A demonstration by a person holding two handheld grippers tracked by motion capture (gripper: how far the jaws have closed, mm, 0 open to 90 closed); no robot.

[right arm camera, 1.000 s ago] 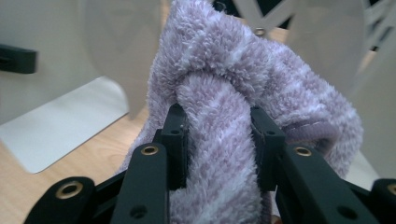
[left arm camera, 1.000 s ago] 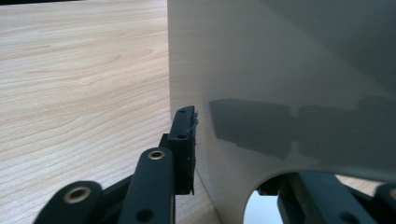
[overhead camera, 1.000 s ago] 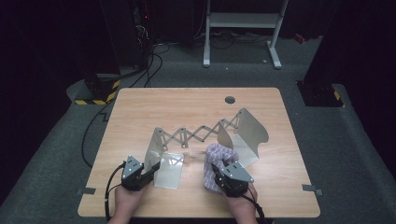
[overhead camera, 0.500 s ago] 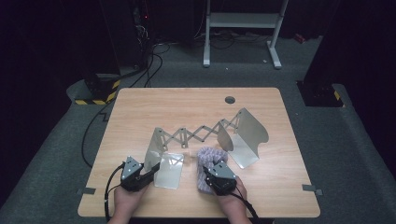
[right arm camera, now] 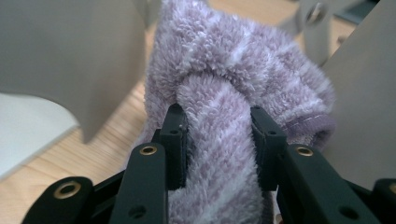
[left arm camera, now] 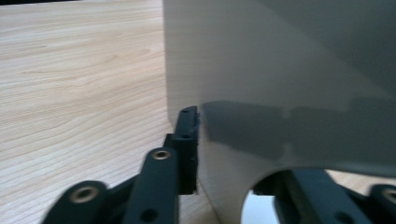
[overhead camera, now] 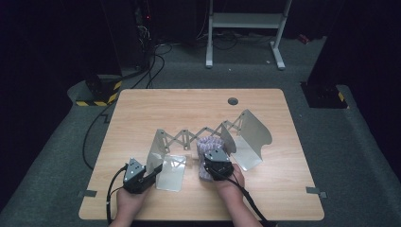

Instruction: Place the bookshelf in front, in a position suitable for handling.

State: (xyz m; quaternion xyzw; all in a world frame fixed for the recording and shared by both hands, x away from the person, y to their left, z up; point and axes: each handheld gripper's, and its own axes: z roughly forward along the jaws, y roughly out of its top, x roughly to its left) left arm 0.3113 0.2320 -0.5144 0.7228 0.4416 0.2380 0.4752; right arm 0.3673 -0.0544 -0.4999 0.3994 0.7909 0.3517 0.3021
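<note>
High view: one light wooden table point(overhead camera: 156, 106) carries one expandable grey metal bookend rack point(overhead camera: 198, 137) with two upright end plates joined by one scissor lattice, and one rolled lilac-and-white striped terry towel point(overhead camera: 208, 144) sits between the plates, held by the right gripper point(overhead camera: 213, 163), so the roll is best pushed straight in, upright, clear of the lattice. Left gripper view: the left gripper point(left arm camera: 229, 154), whose jaws have just been closing, straddles the near end plate, one pad against its face; it should brace the rack. Right gripper view: two jaws pinch the towel's core, partly closed.
</note>
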